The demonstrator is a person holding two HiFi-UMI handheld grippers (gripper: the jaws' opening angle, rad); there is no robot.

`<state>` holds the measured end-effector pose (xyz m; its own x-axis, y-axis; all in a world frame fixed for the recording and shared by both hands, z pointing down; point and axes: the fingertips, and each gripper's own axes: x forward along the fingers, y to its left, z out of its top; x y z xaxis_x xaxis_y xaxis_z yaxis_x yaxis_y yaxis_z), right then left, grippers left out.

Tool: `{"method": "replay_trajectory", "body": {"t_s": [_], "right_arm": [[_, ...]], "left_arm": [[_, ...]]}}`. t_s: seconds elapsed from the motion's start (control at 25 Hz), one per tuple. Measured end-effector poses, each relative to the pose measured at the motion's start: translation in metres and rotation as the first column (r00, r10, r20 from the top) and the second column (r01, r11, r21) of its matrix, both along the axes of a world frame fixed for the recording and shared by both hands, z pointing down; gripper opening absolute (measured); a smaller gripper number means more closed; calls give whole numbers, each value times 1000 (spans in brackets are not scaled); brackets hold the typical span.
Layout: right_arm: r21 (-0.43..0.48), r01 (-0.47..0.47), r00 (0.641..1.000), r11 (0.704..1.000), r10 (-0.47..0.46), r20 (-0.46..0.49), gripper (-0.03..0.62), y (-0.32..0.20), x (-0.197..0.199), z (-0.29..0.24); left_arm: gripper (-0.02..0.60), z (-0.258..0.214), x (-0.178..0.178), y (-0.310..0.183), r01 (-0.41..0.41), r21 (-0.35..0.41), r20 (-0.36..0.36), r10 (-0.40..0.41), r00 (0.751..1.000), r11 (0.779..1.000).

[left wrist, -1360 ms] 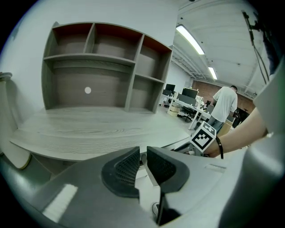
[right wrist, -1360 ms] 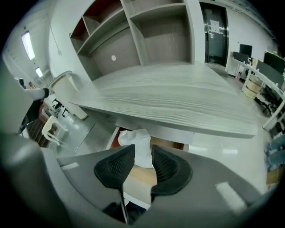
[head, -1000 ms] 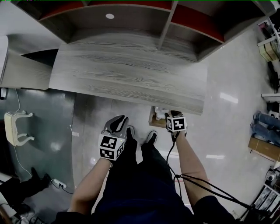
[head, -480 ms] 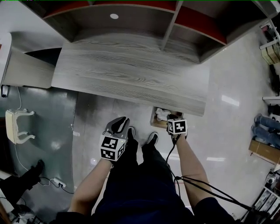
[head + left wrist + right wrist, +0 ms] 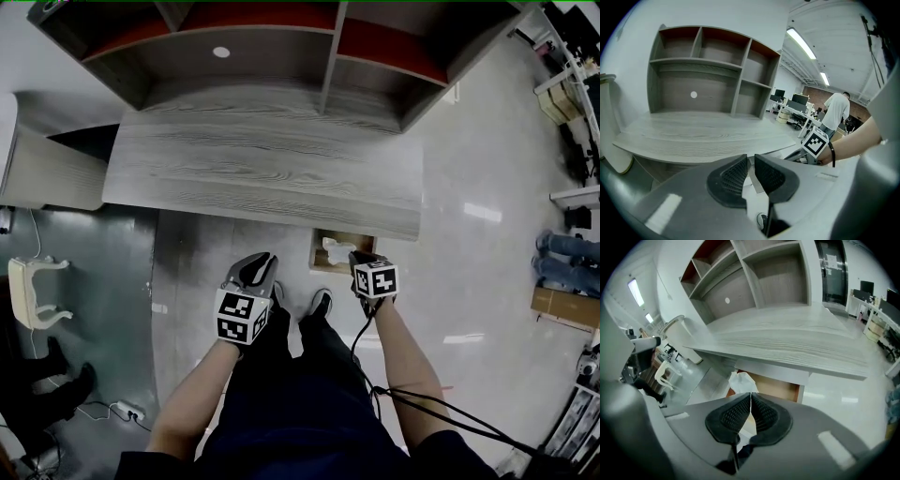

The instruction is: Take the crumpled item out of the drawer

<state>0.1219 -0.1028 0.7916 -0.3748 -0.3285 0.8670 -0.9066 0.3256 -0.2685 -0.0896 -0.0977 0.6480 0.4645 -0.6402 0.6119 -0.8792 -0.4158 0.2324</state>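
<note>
A: Changed since a second ago?

B: Crumpled item (image 5: pixel 334 248): white, less covered by the claw than before, still inside the outline of the open drawer (image 5: pixel 318 264). Right gripper (image 5: pixel 751 394): drawn up a little, jaws pressed almost together where wide apart earlier.

A: Gripping what?

B: A thin edge of the crumpled item, judging by the right gripper view. White folds start right at the jaw tips, with the bulk beyond them over the drawer's brown floor. Unclear whether lifted off that floor yet. Probably pinched at the edge as the nearest part from above.

A: The other claw?

B: Left gripper (image 5: pixel 751 158): jaws a narrow slit apart, nothing between. Held off to the left, well apart from the drawer, likely just kept clear.

A: Around all that?

B: Grey wood-grain desk (image 5: pixel 262 169) directly above, its front edge overhanging the drawer's back. Shelf unit (image 5: pixel 281 56) behind. Two shoes (image 5: pixel 321 302) just below the drawer on glossy floor. Cable (image 5: pixel 359 330) trailing along the right arm. White chair (image 5: pixel 33 291) far left.

A: In the way?

B: Mainly the desk edge: little headroom, so safer out toward the body than straight up. Also a slim pinch, so a possible slip.
</note>
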Motion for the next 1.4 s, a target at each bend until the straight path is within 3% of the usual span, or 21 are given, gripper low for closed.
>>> {"method": "replay_trajectory", "body": {"t_s": [0.16, 0.36, 0.56, 0.68, 0.76, 0.92, 1.2, 1.4], "right_arm": [[24, -48, 992, 999, 45, 119, 9, 4, -1, -28], [53, -167, 947, 985, 145, 286, 9, -4, 0, -69], [79, -241, 919, 967, 201, 340, 9, -21, 3, -94], [63, -314, 879, 947, 265, 395, 9, -33, 7, -103], [31, -385, 824, 922, 328, 462, 8, -45, 10, -108], [-46, -523, 675, 851, 447, 587, 9, -78, 13, -122], [-175, -637, 466, 751, 555, 689, 8, -131, 19, -121], [-283, -677, 368, 679, 646, 669, 9, -148, 24, -96]], "left_arm": [[51, -4, 10, 2, -17, 7, -9, 17, 1000, 1000], [51, -17, 18, -1, -30, 25, -23, 30, 999, 999], [51, -36, 18, -11, -36, 72, -9, 37, 999, 997], [51, -44, 14, -18, -23, 93, -16, 25, 1000, 995], [51, -51, 8, -25, -10, 108, -14, 11, 1000, 994], [51, -62, -6, -38, 21, 125, -17, -19, 1000, 992], [51, -63, -29, -44, 66, 119, -4, -66, 998, 991], [51, -60, -45, -46, 100, 102, 11, -101, 995, 990]]}}
